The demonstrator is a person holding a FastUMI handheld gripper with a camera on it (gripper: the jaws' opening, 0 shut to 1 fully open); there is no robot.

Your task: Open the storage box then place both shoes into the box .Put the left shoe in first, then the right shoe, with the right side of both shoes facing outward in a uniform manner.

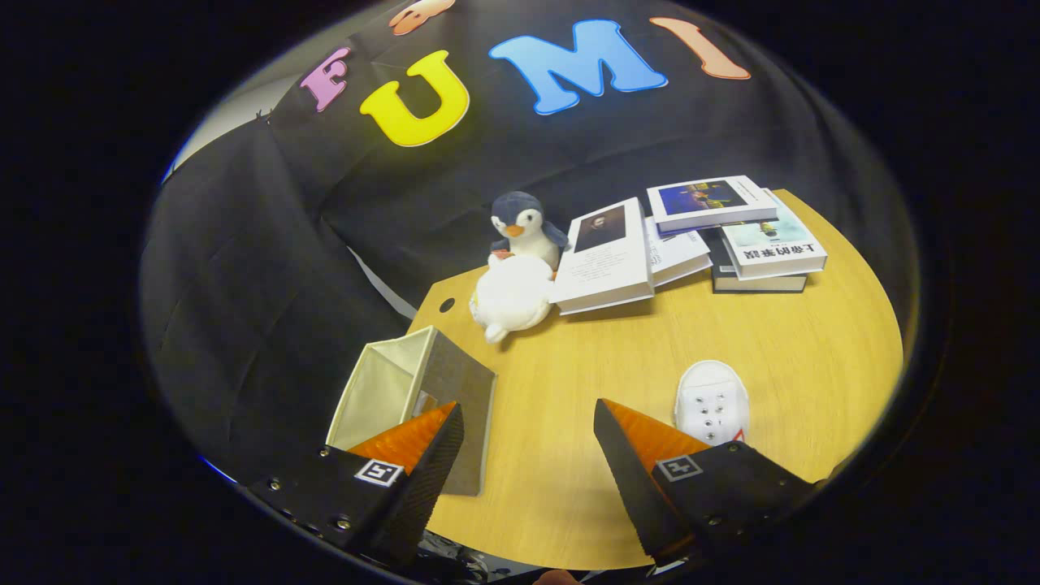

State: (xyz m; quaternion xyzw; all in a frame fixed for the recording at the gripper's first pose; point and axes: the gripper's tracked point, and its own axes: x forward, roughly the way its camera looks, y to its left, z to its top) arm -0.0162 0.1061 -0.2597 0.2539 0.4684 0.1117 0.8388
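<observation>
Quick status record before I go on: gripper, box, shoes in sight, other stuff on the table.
gripper: open, fingers apart over bare table, holding nothing
storage box: open, by the left finger, at the table's edge
white shoe: on the table, just beyond the right finger; one shoe in sight
clutter: penguin plush, white plush, books at the far side
table: wooden

the tongs (528, 422) hang tilted in the air, fingers spread wide, gripping nothing.
</observation>
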